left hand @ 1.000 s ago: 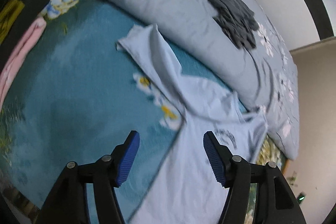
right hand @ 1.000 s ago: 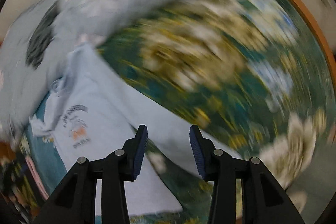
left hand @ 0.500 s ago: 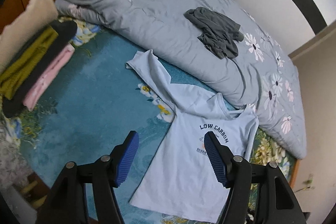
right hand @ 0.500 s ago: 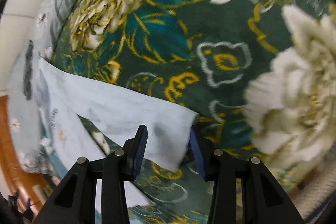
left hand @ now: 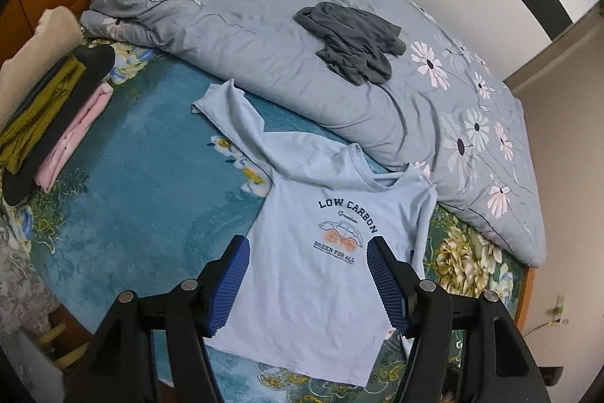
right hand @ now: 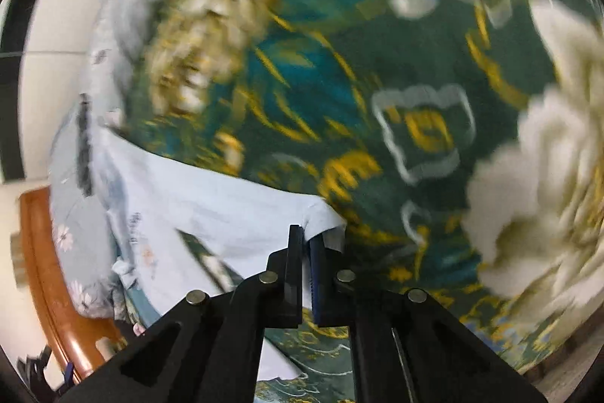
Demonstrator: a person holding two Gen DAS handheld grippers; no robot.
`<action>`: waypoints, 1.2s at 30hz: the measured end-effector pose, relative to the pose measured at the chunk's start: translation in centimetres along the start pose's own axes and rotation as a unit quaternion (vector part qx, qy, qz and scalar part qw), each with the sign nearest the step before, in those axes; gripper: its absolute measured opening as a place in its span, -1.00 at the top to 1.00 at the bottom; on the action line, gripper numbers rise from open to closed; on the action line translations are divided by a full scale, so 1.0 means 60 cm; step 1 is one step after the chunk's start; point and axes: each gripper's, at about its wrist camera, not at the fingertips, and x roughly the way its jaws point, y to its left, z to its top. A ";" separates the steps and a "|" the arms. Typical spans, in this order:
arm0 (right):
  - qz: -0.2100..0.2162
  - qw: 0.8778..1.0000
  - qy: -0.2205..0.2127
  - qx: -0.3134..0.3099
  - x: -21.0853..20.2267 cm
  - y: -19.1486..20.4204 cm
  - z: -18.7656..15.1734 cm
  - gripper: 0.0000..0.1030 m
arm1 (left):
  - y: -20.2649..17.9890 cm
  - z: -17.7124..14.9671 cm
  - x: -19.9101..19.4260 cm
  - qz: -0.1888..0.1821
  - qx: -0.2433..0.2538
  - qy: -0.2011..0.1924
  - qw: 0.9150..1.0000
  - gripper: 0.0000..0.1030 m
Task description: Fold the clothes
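Bed (left hand: 124,184): teal floral cover, filling most of the left wrist view.
Quilt (left hand: 264,10): grey-blue with daisies, bunched along the far side of the bed.
T-shirt (left hand: 321,274): light blue, lying front up on the bed with "LOW CARBON" print showing; 1 sleeve stretches toward the quilt.
Folded stack (left hand: 49,112): cream, olive, black and pink pieces piled at the bed's left edge.
Grey garment (left hand: 351,40): crumpled on top of the quilt.
Left gripper (left hand: 305,263): above the T-shirt's lower half, fingers spread wide, holding nothing.
Right gripper (right hand: 306,248): fingers closed on the T-shirt's sleeve end; view blurred.
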 end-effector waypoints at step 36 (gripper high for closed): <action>-0.046 0.982 0.003 -0.182 -0.030 0.132 -0.072 0.08 | 0.175 -0.093 0.161 0.037 0.007 0.134 0.990 -0.37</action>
